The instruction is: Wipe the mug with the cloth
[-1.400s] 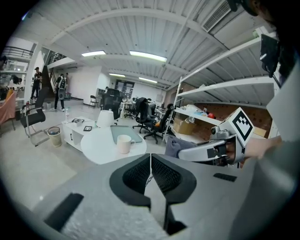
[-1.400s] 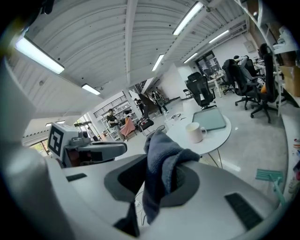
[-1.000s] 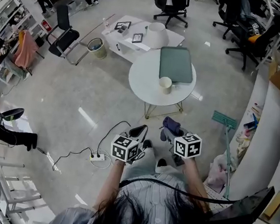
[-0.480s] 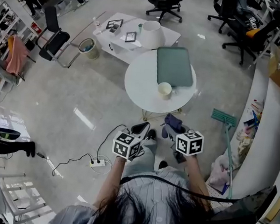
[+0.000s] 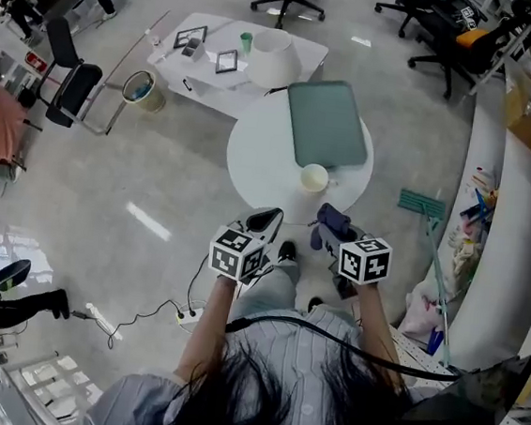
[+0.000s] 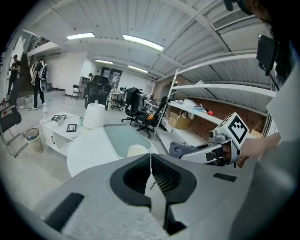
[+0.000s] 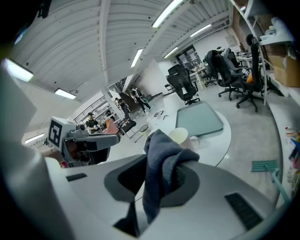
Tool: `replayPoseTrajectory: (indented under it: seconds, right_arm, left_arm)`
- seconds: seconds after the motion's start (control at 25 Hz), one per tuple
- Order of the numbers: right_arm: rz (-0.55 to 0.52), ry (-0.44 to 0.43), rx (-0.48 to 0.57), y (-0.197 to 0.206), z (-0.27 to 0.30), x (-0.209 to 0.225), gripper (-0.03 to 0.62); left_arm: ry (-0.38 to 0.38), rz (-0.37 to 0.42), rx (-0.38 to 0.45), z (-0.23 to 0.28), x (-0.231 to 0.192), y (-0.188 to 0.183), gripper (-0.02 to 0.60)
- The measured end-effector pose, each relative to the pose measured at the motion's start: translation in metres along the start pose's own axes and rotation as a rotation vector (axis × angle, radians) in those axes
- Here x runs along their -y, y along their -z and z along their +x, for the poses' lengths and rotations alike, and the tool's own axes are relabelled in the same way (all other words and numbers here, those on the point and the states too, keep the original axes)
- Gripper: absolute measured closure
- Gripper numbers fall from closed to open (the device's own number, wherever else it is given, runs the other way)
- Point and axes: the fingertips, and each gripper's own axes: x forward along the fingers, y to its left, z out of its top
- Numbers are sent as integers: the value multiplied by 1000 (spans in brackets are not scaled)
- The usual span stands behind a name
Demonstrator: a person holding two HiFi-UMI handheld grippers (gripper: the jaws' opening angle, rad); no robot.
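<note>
Sitting on a round white table (image 5: 261, 164), the mug (image 5: 314, 177) — left tongs (image 5: 264, 222) clenched, right tongs (image 5: 326, 230) pinching cloth (image 5: 334, 220).

1 mug (image 5: 313, 177), 1 cloth (image 5: 331, 221), 1 tray (image 5: 327, 124), 2 grippers (image 5: 264, 222) (image 5: 331, 235)

light: bright, even, from ceiling strips (image 6: 140, 42)
glare: pale streaks on floor (image 5: 147, 221)
distortion: strong fisheye, black corners, gripper views
focus: nearest foreground soft
</note>
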Motion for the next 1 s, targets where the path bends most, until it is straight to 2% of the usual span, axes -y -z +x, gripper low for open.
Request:
replayPoseTrajectory:
  seconds: [0.24, 0.64, 0.88, 1.0]
  right_arm:
    - [25, 63, -16, -11, 18, 11, 514]
    - [91, 161, -5, -23, 37, 24, 514]
    - [136, 209, -9, -17, 30, 40, 514]
    - [148, 222, -11, -18, 28, 51, 514]
  left_arm:
    - [90, 32, -26, 24, -19, -17, 563]
    - [205, 179, -128, 52, -38, -24, 563]
    - [257, 172, -174, 71, -36, -18, 561]
    - [278, 243, -205, 82, -31, -18, 561]
